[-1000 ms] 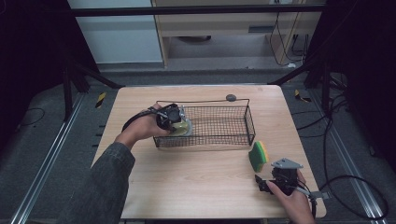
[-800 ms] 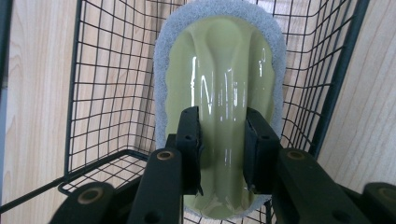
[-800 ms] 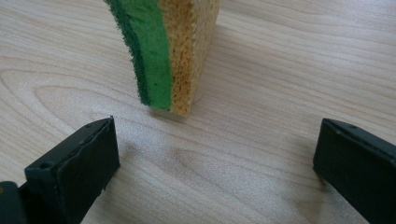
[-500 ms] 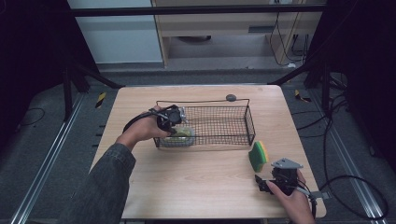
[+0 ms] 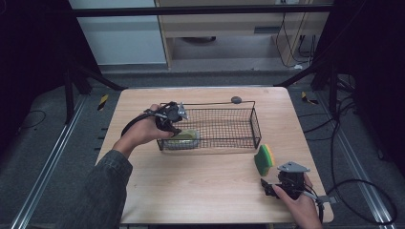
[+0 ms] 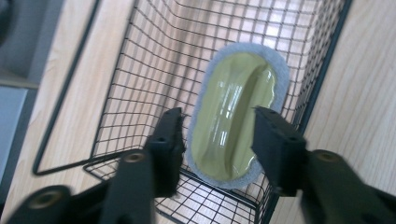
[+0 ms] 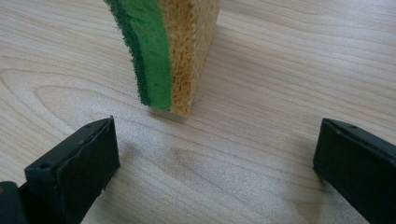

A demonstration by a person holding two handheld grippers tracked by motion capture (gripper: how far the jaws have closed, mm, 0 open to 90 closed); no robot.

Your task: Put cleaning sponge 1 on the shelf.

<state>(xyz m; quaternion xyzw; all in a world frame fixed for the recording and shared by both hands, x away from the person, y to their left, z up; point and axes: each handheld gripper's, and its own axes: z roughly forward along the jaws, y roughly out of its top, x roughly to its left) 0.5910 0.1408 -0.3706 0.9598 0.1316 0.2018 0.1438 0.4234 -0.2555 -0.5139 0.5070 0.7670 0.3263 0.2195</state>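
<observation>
Wooden table (image 5: 200, 191); left tongs (image 6: 217, 140) just parting above pad (image 6: 238, 107) in wire basket (image 5: 224, 125).

sponge (image 7: 163, 51) top cut off by frame edge, basket (image 6: 140, 70) far end cropped — left jaw blurred

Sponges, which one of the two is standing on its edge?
The green-and-yellow sponge on the table right of the basket; the pale one lies flat inside the basket.
</observation>
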